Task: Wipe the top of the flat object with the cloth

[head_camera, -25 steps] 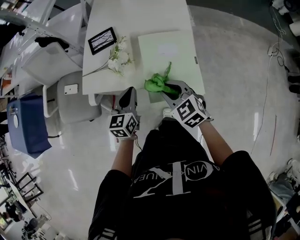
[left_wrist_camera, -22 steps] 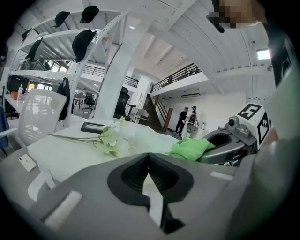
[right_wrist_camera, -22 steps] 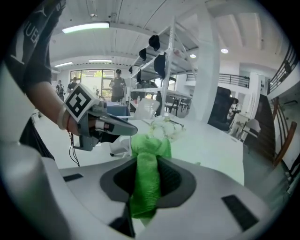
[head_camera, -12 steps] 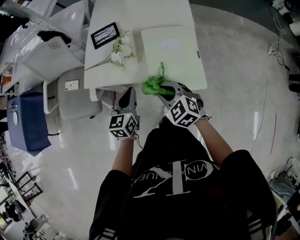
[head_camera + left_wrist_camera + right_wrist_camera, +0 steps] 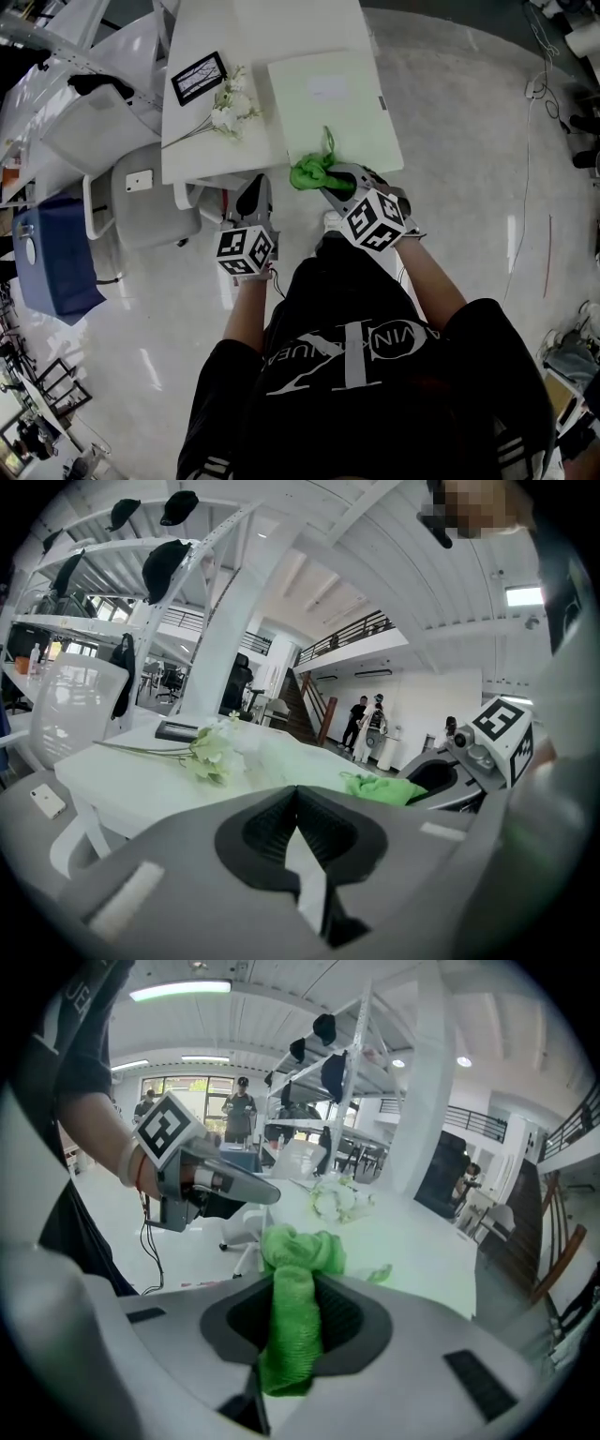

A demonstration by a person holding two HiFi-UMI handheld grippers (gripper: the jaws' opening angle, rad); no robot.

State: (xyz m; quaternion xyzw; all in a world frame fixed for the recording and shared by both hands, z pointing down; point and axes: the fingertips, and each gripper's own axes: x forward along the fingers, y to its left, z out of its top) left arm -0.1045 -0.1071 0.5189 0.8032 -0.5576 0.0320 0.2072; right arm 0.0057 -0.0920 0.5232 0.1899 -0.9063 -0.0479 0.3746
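Note:
A pale green flat sheet (image 5: 323, 103) lies on the right half of the white table (image 5: 253, 37). My right gripper (image 5: 328, 184) is shut on a bright green cloth (image 5: 312, 170) (image 5: 292, 1307), holding it bunched at the sheet's near edge. A strip of cloth runs between the jaws in the right gripper view. My left gripper (image 5: 255, 193) (image 5: 298, 803) hangs shut and empty just off the table's near edge, left of the cloth.
White artificial flowers (image 5: 225, 114) and a black picture frame (image 5: 198, 78) lie on the table's left half. A white chair (image 5: 145, 192) with a phone (image 5: 139, 178) stands left of the table, a blue bin (image 5: 52, 253) further left. Cables run on the floor at right.
The right gripper drew the cloth back from the sheet's lower part to its near edge, then held there. The left gripper stayed in place.

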